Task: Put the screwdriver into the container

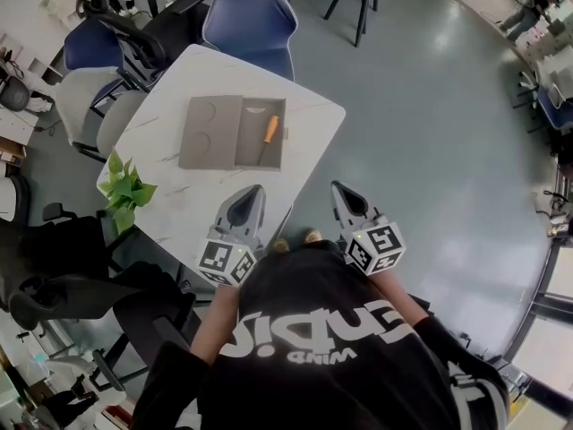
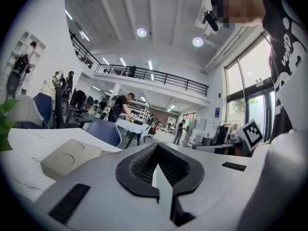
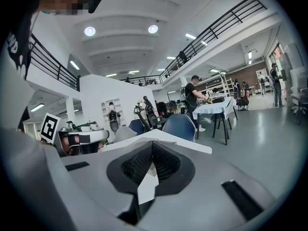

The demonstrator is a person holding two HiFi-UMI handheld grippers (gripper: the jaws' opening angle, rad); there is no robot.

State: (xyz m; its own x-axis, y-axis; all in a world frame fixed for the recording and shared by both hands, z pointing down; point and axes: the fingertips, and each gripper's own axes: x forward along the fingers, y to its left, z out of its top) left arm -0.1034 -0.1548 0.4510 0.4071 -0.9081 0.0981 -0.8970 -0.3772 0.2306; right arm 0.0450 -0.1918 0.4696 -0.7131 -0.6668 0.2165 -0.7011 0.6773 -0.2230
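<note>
An open brown cardboard container (image 1: 208, 133) lies on the white table (image 1: 161, 186), also seen low at the left in the left gripper view as the container (image 2: 67, 159). The screwdriver (image 1: 270, 129), with an orange handle and a dark shaft, lies inside the container's right half. My left gripper (image 1: 254, 190) hovers over the table's near edge, short of the container, shut and holding nothing. My right gripper (image 1: 338, 186) is beyond the table's right corner, over the floor, also shut and holding nothing. Each gripper view shows its own jaws, left gripper (image 2: 157, 147) and right gripper (image 3: 152, 143), meeting at the tips.
A green potted plant (image 1: 125, 191) stands at the table's left edge. A blue chair (image 1: 251, 21) sits at the far side, with a grey chair (image 1: 85, 106) and black chairs (image 1: 63, 267) to the left. Grey floor (image 1: 430, 133) spreads to the right.
</note>
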